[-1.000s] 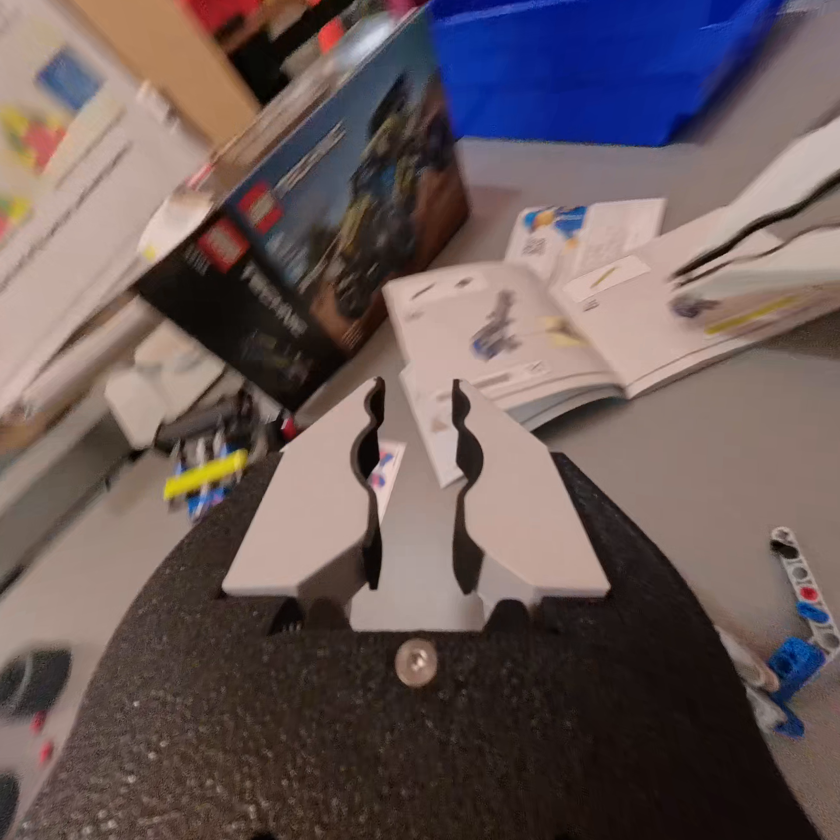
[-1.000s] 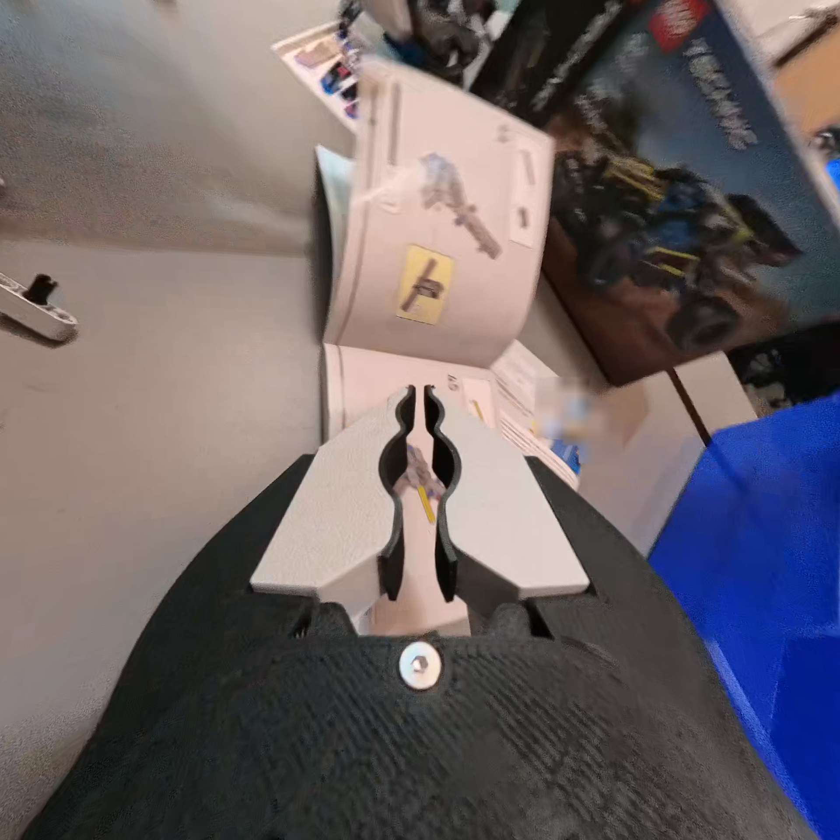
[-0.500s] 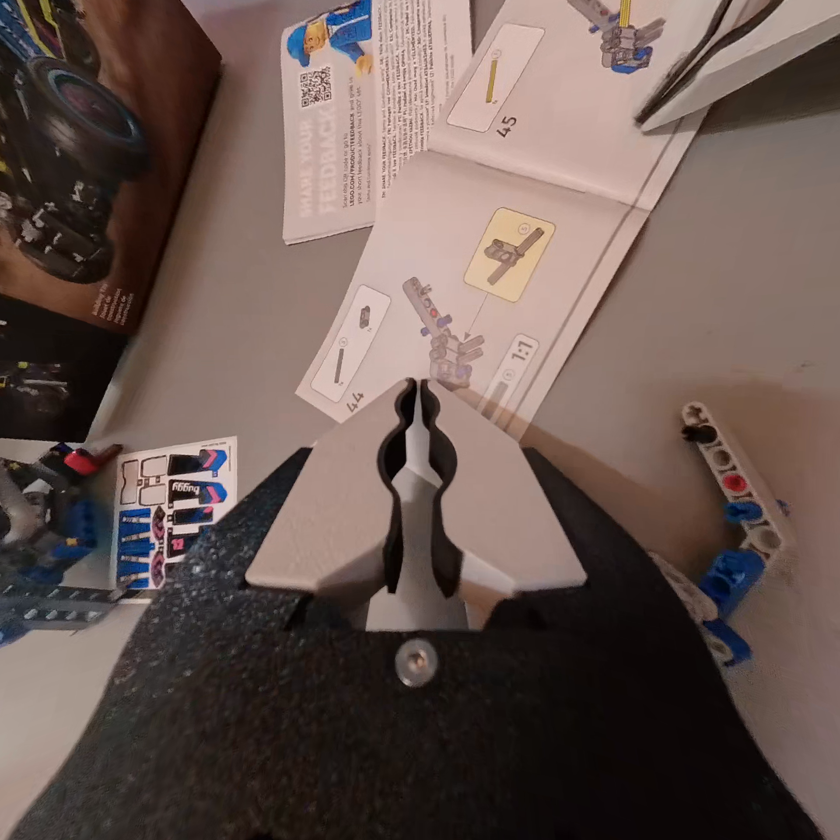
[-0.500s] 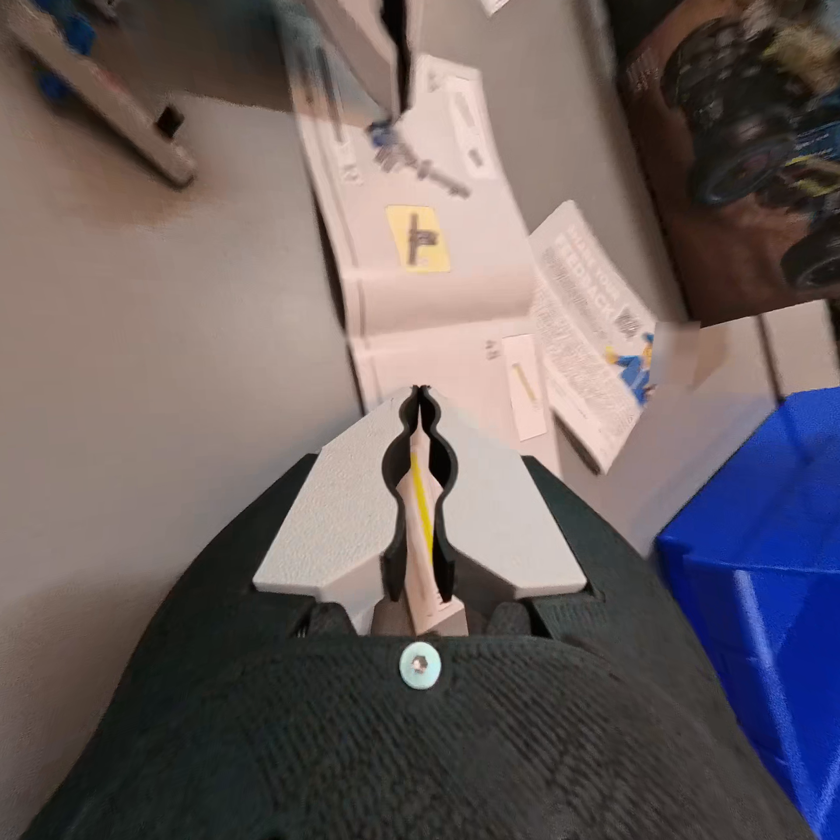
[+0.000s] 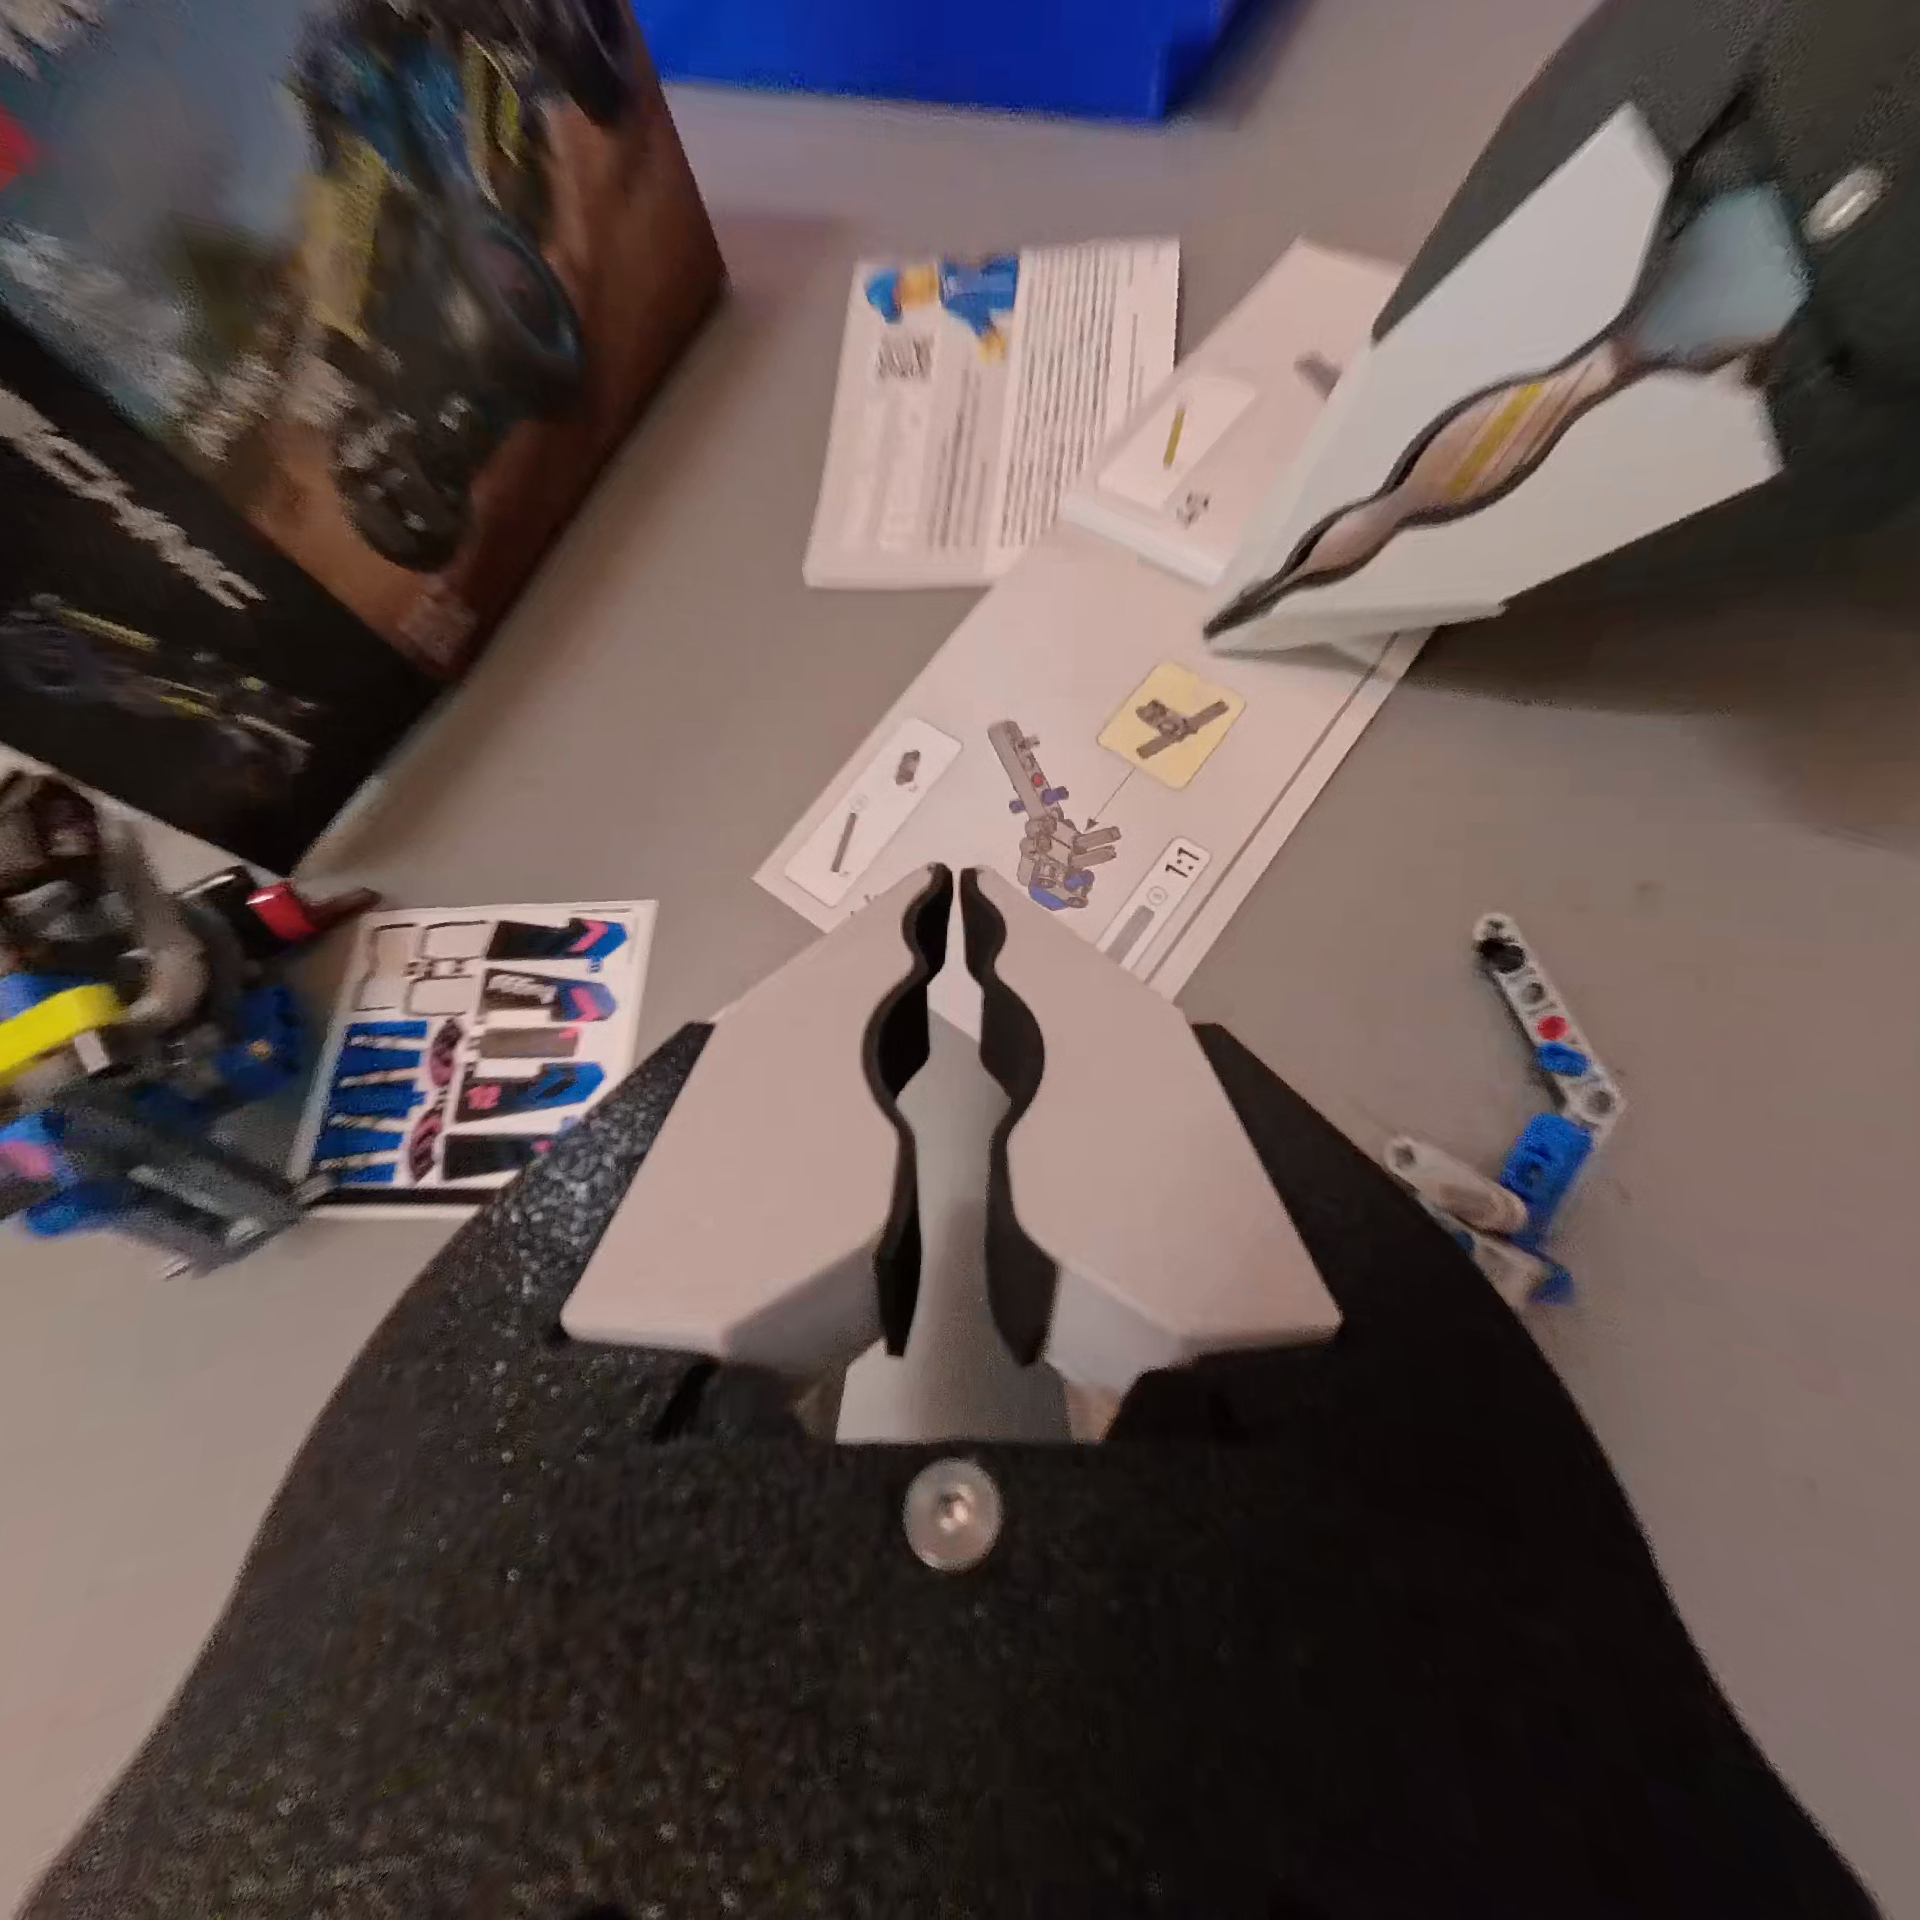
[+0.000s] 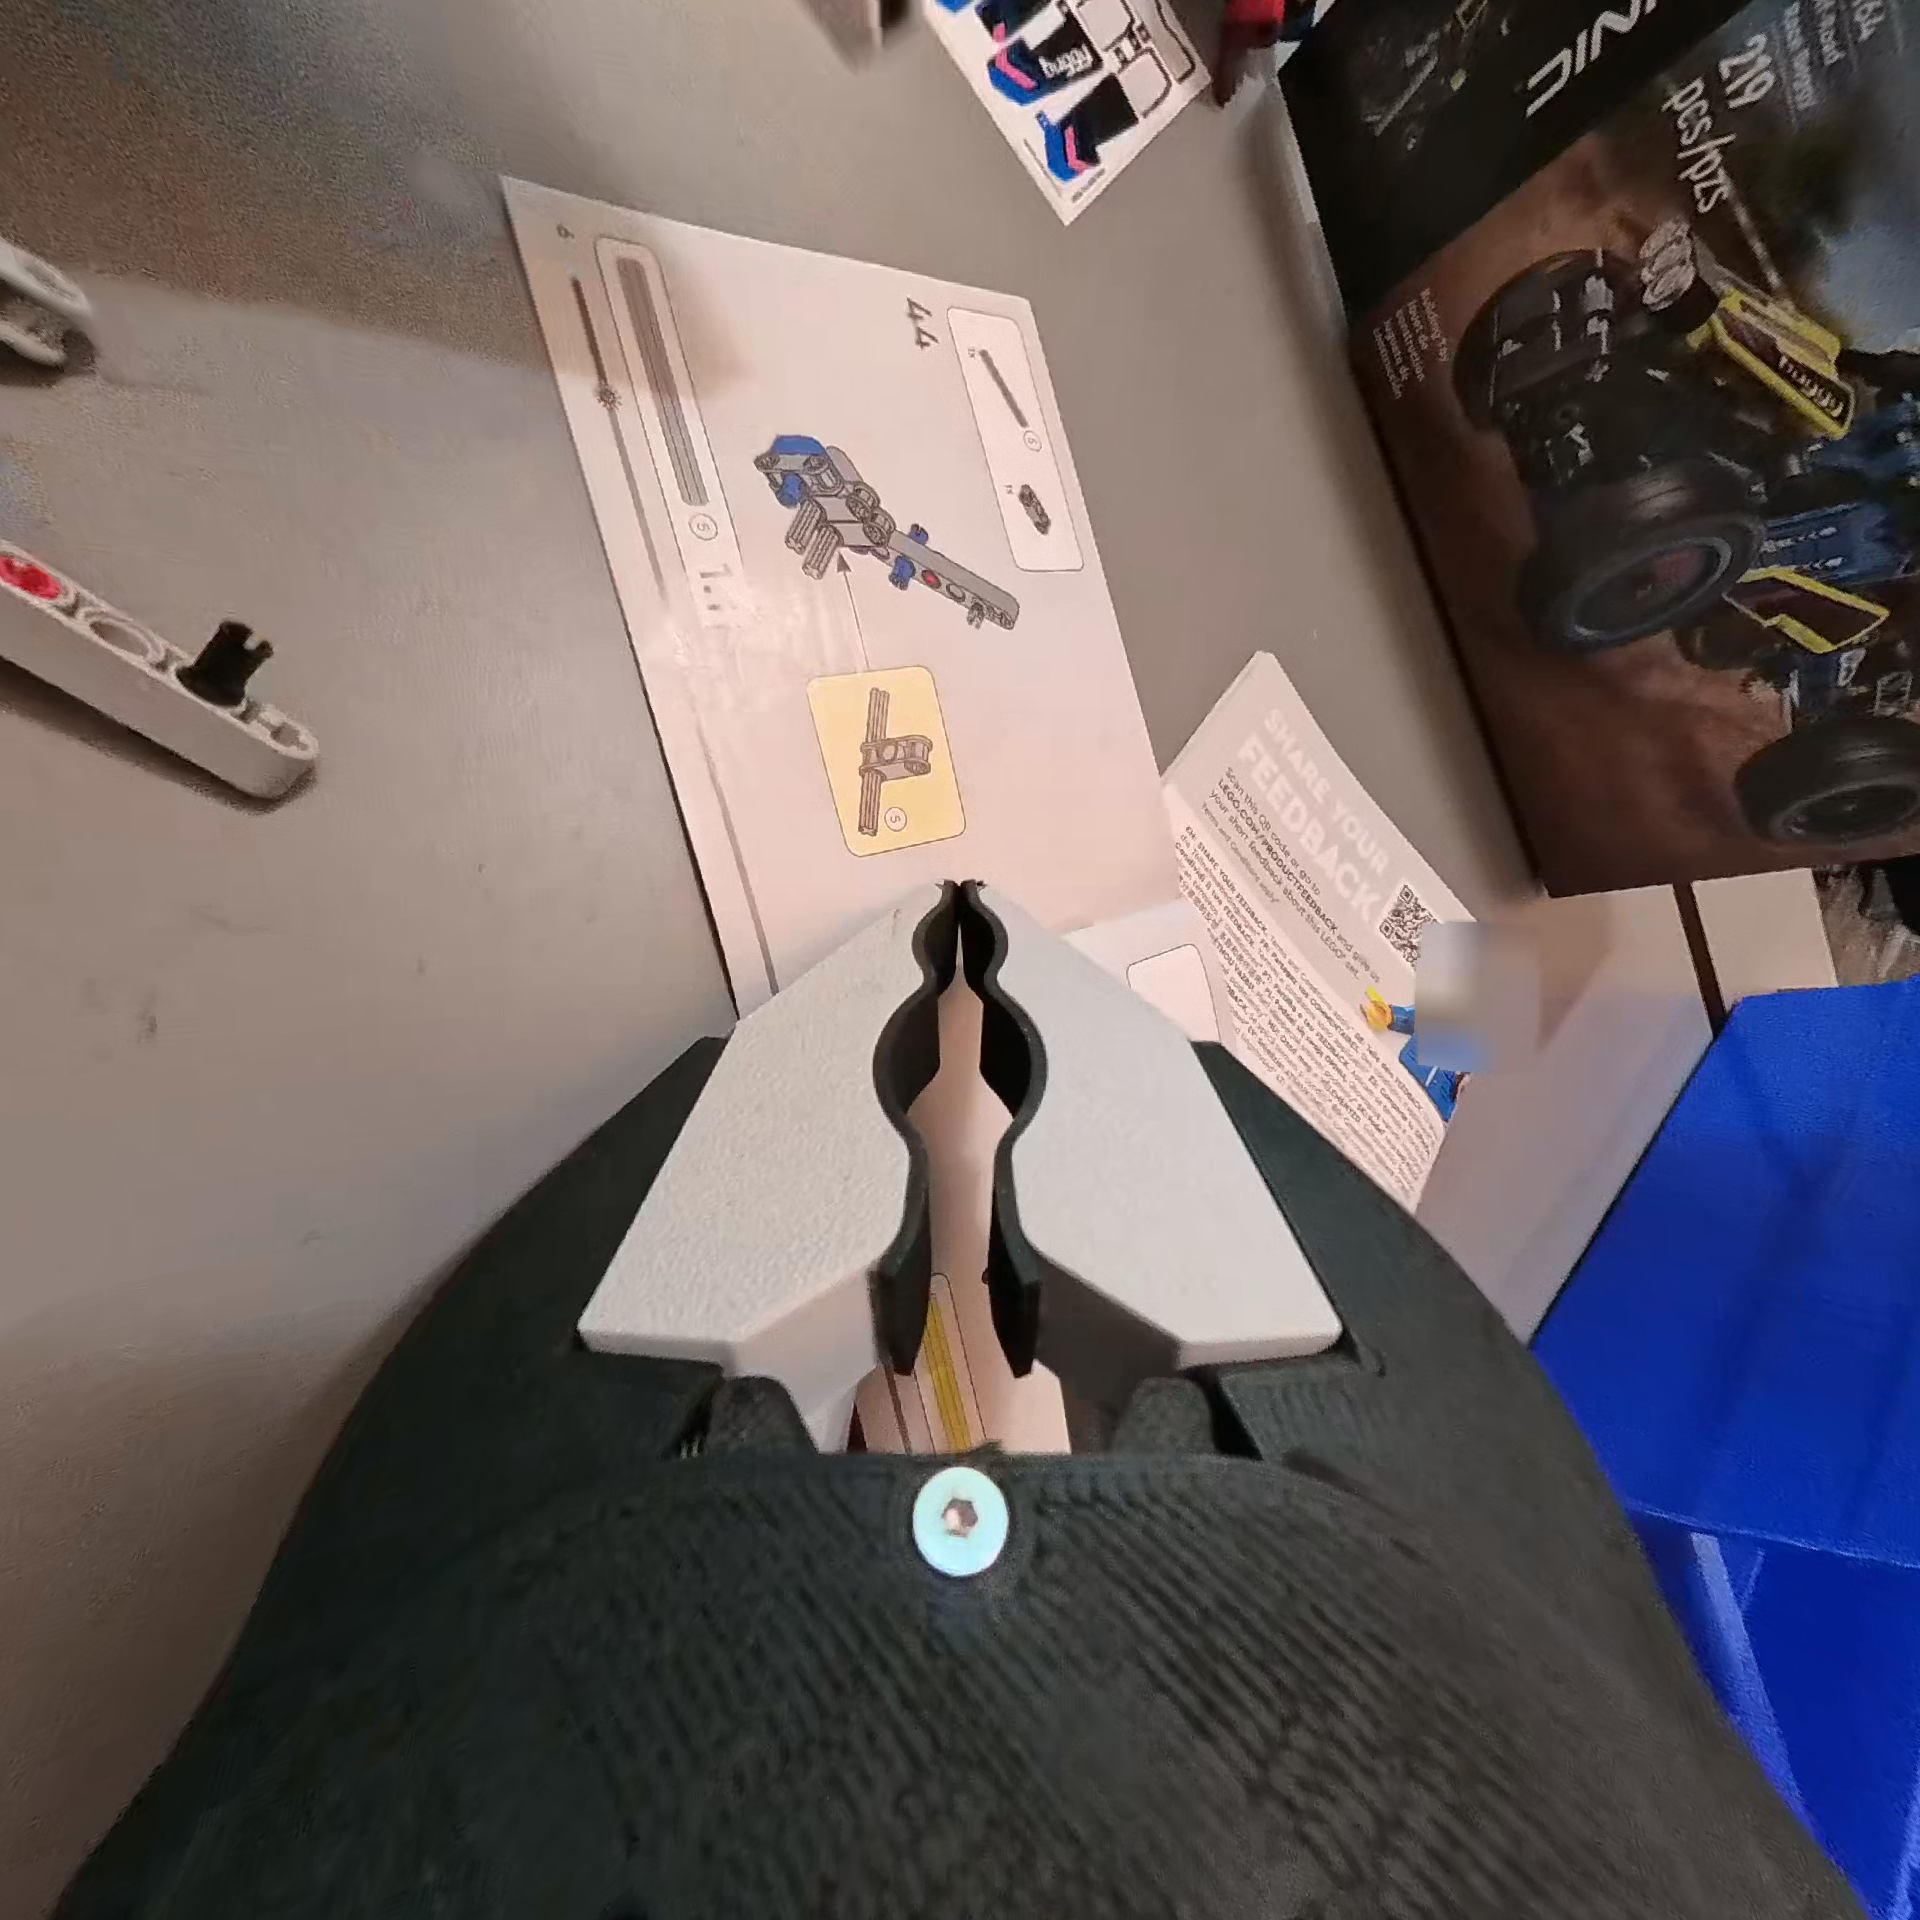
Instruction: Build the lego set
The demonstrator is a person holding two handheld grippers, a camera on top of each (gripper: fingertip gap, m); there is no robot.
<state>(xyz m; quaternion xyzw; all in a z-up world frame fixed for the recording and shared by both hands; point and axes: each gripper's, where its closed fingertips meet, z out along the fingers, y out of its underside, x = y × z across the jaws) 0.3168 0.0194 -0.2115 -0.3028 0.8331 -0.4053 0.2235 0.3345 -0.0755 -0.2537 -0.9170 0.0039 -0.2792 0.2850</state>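
Note:
The instruction booklet lies open on the grey table and also shows in the right wrist view. My right gripper is shut on a fold of booklet pages, with a yellow strip showing between its jaws. It shows at the upper right of the left wrist view, tips down on the booklet. My left gripper is shut with nothing visibly in it, over the near corner of the open page. A grey lego beam with red, blue and black pins lies to its right, and also shows at the right wrist view's left edge.
The lego box stands behind. A partly built model and a sticker sheet lie at the left. A leaflet and a blue bin lie beyond the booklet. Tip to tip, the grippers are about 11 cm apart.
My left gripper has shut and dropped toward the booklet's near corner. My right gripper has closed on the pages and brought them down; the raised, curled page now lies flat.

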